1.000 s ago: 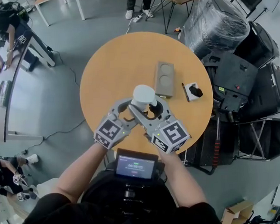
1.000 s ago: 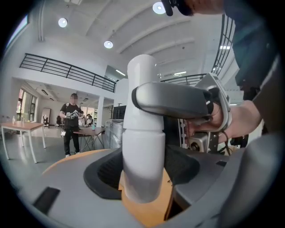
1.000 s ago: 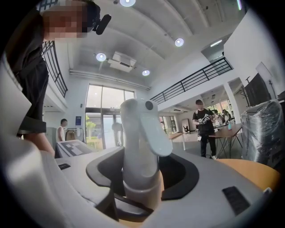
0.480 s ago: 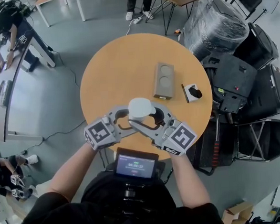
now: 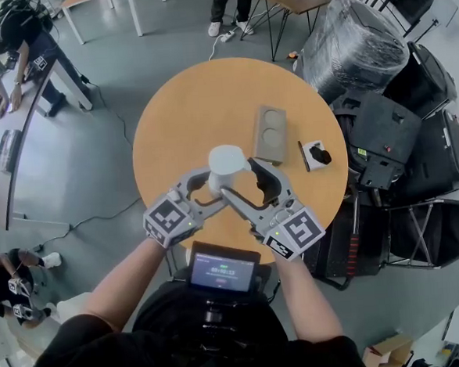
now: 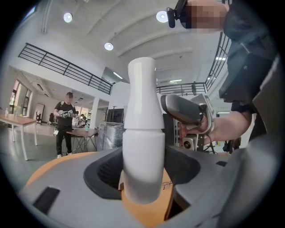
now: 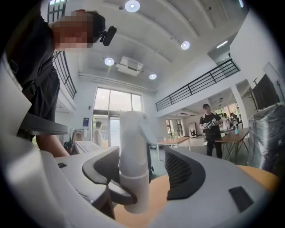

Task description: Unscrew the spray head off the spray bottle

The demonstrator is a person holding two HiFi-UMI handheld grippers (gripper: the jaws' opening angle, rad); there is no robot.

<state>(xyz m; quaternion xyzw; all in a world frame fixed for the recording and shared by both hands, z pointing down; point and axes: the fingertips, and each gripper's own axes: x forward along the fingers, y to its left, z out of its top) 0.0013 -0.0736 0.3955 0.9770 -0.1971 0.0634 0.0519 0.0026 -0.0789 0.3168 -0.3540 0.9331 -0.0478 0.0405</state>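
Risk, left side: the left tool [image 5: 211, 184] is the only thing clenched on the spray bottle [image 5: 226, 159], with its pads low on the white body. The body looks smooth and tapers upward. A twist applied at the top could therefore spin the bottle in the pads, or tip it, instead of loosening the thread.

Centre: the bottle stands upright over the near half of the counter [image 5: 185, 111]. The spray head [image 7: 131, 129] looks seated on its collar. I cannot tell whether the base rests on the counter.

Risk, right side: the right tool [image 5: 249, 181] has just been opening its jaws. They stand wide on either side of the bottle, pads clear, grasping nothing. If they close below the collar, both tools would hold the same part and nothing would unscrew. A skewed bite on the nozzle could slip off.

Pose: both forearms come in from the near edge and meet in a V at the bottle. Both tools are held roughly level.
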